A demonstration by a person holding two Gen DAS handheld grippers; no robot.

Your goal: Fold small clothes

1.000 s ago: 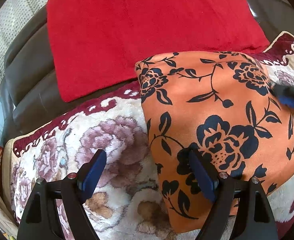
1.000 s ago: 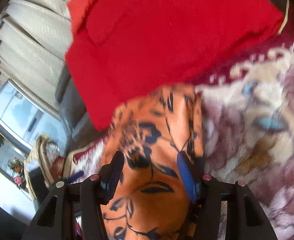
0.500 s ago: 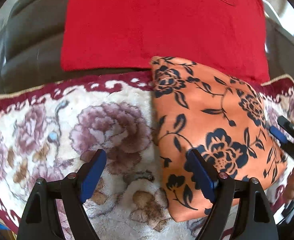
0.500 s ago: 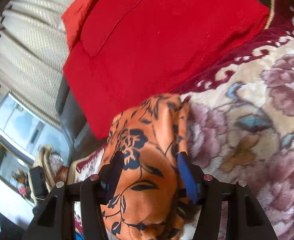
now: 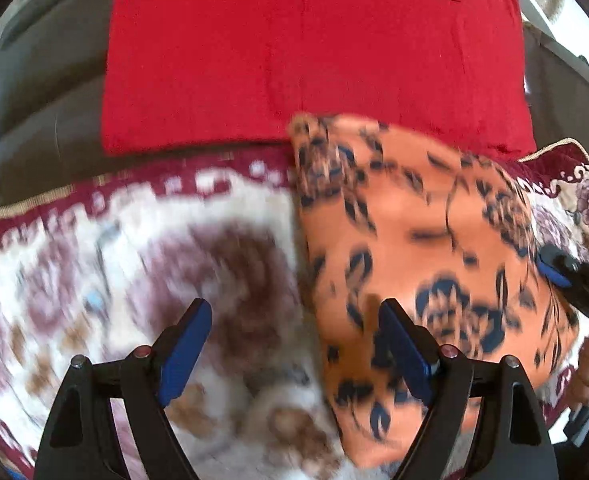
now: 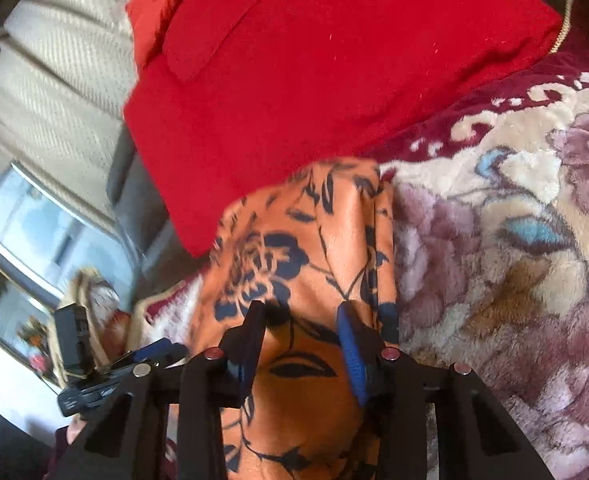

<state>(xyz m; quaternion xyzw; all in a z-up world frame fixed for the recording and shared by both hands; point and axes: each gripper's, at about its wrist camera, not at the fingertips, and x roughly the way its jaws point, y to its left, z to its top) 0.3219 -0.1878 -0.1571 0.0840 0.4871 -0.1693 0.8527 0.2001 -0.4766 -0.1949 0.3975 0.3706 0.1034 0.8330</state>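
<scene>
Right gripper narrowing since half-second ago, now pinching orange cloth lying folded on blanket below red cloth. Left gripper hanging apart, empty. Mid-fold; next move calling for grabbing near edge.

Home living room: floral plush blanket, curtain, window.

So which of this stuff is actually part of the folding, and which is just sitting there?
Part of the job:
orange floral cloth
left claw
right claw

Just lying about:
red cloth
flowered blanket
dark sofa
</scene>
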